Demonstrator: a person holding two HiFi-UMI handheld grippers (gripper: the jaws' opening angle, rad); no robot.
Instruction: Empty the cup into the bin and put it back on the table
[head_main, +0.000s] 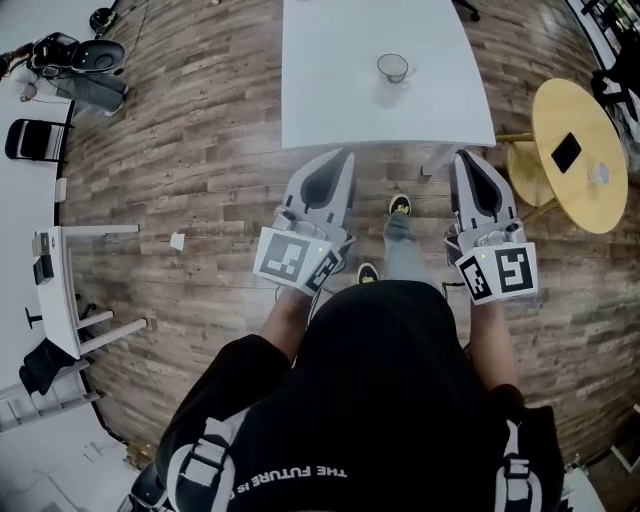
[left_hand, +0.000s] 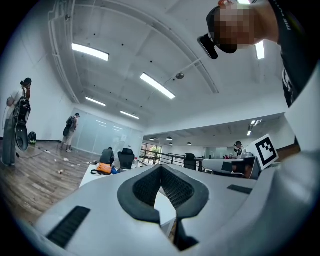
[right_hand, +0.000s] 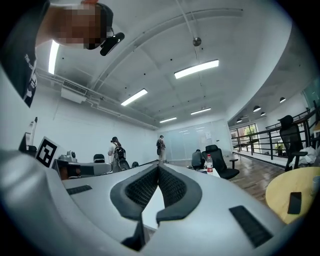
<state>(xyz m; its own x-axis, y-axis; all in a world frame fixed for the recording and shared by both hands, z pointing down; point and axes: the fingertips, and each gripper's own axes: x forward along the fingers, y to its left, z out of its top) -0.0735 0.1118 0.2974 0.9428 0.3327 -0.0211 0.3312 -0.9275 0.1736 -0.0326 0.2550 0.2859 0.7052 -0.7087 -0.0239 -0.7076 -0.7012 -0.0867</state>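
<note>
cup (head_main: 392, 67) on table (head_main: 330, 95), well ahead of closed empty left claw (head_main: 338, 156) and right claw (head_main: 466, 158)

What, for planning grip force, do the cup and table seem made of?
Cup: clear glass or plastic, glossy; see-through with a bright rim. Which one is unclear.
Table: smooth white top, probably laminate; even colour, no grain.

Clear cup (head_main: 392, 67) upright on white table (head_main: 330, 110), near middle of visible tabletop.
</note>
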